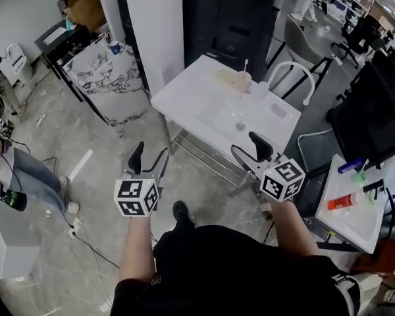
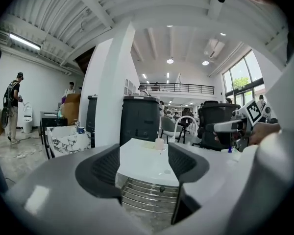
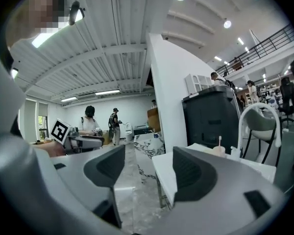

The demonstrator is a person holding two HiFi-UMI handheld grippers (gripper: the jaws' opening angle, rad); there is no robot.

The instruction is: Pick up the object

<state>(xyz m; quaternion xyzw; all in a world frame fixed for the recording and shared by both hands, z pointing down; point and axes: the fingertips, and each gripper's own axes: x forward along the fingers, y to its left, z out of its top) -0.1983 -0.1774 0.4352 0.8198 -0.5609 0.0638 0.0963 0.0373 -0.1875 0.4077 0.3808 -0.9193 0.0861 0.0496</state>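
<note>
Left gripper (image 2: 143, 166): jaws were spread, with nothing between them. Right gripper (image 3: 147, 173): jaws were likewise spread and empty. I held both over the floor (image 1: 99, 143), short of the near edge of the white table (image 1: 197, 107), and well apart from each other.

The cup (image 1: 242, 81), pink with a straw, stood upright near the table's far edge, well away from both grippers. A small bottle (image 1: 262, 89) stood just beside it, and a clear glass (image 1: 239, 121) stood nearer the table's middle. The rest of the tabletop on my side was bare.

Open room:
- Left of the table, the floor was open as far as a marble table (image 1: 112, 78).
- Behind the table stood a white pillar (image 1: 155, 25) and a black cabinet (image 1: 230, 18).
- A white chair (image 1: 291, 78) stood at the far right corner.
- To my right, a side table (image 1: 372, 232) carried an orange bottle (image 1: 345, 201), near my right arm.

View differences:
- The left gripper view framed the table's front edge and a wire shelf (image 2: 147, 195) under it between the jaws. The shelf showed only partly in the head view.
- The right gripper view pointed further left. It showed mostly floor between the jaws, with the table's corner by the right jaw, and people (image 3: 89, 119) standing far off.
</note>
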